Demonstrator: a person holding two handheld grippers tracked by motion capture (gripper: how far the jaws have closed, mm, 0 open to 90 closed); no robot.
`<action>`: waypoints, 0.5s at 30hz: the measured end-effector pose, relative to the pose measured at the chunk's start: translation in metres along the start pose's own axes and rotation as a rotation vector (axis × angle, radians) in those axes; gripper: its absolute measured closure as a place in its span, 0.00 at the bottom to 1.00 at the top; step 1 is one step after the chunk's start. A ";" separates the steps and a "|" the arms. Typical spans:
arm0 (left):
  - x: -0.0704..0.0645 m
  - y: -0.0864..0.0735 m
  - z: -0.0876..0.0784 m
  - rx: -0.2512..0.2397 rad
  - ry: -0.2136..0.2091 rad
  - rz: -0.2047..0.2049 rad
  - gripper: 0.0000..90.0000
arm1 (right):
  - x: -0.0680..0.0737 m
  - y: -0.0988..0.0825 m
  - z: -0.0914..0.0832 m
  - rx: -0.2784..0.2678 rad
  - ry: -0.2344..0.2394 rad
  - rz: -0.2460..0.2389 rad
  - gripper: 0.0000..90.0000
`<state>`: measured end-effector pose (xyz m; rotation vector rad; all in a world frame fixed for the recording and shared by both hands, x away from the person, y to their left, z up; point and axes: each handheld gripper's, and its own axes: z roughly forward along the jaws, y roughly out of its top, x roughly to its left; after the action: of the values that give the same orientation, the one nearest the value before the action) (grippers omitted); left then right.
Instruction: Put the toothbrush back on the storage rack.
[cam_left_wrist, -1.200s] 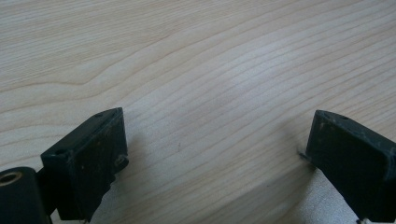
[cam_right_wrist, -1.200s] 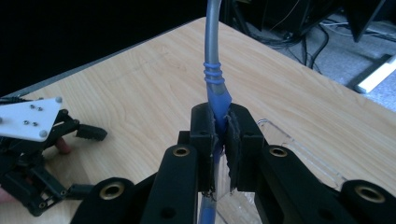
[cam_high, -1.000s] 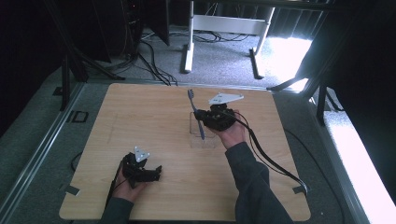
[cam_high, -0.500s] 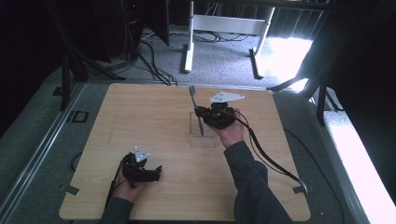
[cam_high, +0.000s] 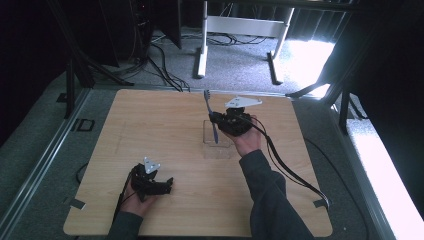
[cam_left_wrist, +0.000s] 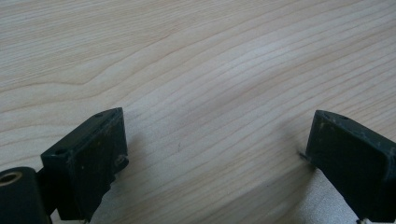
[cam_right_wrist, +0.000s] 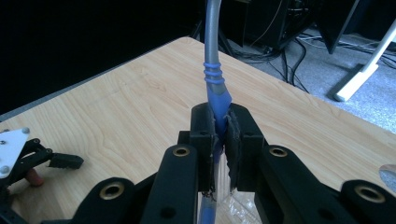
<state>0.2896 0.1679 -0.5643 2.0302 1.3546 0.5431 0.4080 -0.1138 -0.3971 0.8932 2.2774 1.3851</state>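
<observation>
Right gripper (cam_right_wrist: 219, 140): jaws clamped on a blue-and-grey toothbrush (cam_right_wrist: 215, 88), above a clear tray (cam_high: 218, 140).
Left gripper (cam_left_wrist: 212, 154): jaws apart, low over the table (cam_high: 150, 125).
Writing: none legible.

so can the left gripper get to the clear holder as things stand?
Probably yes. The left gripper is open and empty, with bare table between it and the clear holder. The right gripper holds the toothbrush above it, crowding the top.

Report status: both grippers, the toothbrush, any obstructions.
Right gripper shut on toothbrush, held above clear tray. Left gripper open, empty, low over table. Nothing in the way.
</observation>
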 end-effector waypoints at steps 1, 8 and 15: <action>0.000 0.000 0.000 0.000 0.000 0.000 0.06 | 0.000 0.000 0.000 -0.001 -0.001 0.001 0.91; 0.000 0.000 0.000 0.001 -0.001 0.002 0.06 | -0.003 0.000 0.003 -0.009 -0.017 0.005 0.91; 0.000 0.000 0.000 0.001 -0.002 0.002 0.06 | -0.005 -0.002 0.007 -0.013 -0.033 0.006 0.91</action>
<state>0.2892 0.1678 -0.5642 2.0321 1.3522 0.5419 0.4155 -0.1129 -0.4022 0.9132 2.2405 1.3753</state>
